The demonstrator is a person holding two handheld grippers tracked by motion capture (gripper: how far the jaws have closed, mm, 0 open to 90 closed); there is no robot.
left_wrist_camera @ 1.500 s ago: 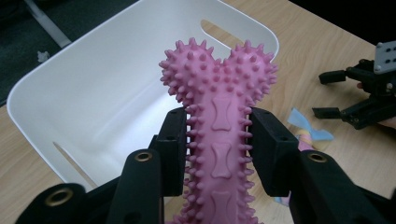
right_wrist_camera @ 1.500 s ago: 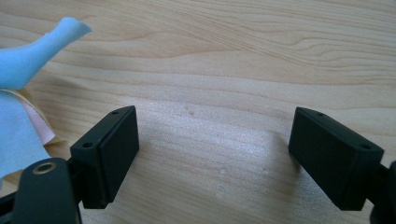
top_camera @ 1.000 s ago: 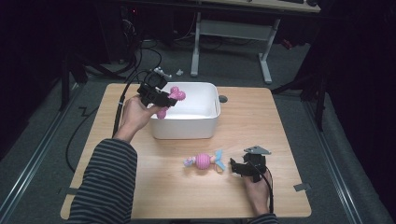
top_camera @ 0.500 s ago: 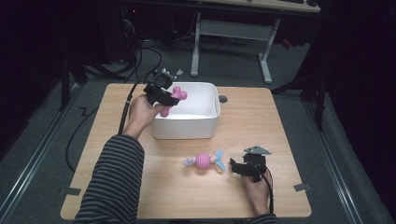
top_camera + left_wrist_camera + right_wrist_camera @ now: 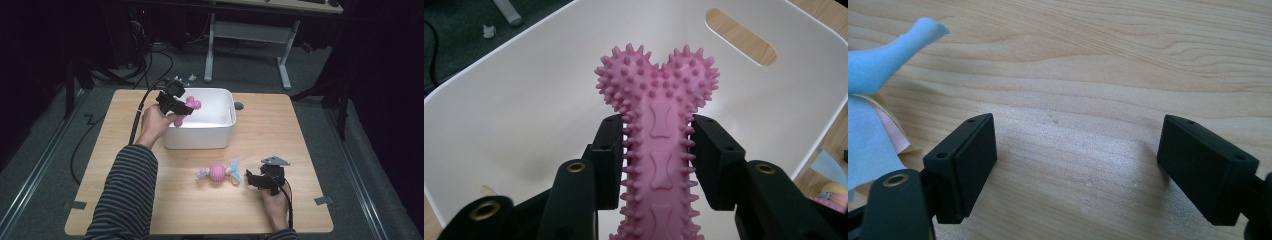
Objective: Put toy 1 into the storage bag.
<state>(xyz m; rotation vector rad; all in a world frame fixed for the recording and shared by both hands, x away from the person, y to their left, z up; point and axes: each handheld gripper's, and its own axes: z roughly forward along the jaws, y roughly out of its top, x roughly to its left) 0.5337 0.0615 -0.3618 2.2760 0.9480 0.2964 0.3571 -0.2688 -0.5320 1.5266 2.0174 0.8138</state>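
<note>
Between the earlier high views and this one, the left gripper [image 5: 181, 106] has travelled a little farther forward and inward, so that the pink spiked rubber bone-shaped chew toy [image 5: 659, 145] it carries now hangs over the near-left part of the white rectangular plastic bin [image 5: 220, 137] rather than at its left rim; the right gripper [image 5: 254, 180] has not shifted on the light wooden tabletop [image 5: 300, 135]. Judged from this, the carry is close to complete and the placing of the toy into the bin appears to be the step in hand, with release not yet made. Left gripper view: the jaws are pinched on the toy's shaft, one black pad on each side, pressing into the side spikes below the lobed head. The toy's long axis runs straight along the gripper's own line, its two-lobed knobbed end leading away from the hand toward the bin's far wall with the oval handle cut-out; the other end lies between the gripper's arms and runs out of that view. The toy is held above the bin floor, and no contact with floor or walls is evident. Right gripper view: the jaws stand spread wide and hold nothing, low over bare wood. Just beside its left jaw lies the light-blue fabric fin of a second toy, a pink ball-bodied soft toy with blue and lilac ends [image 5: 218, 172], which rests on the table near the bin's front wall and apart from that gripper.
</note>
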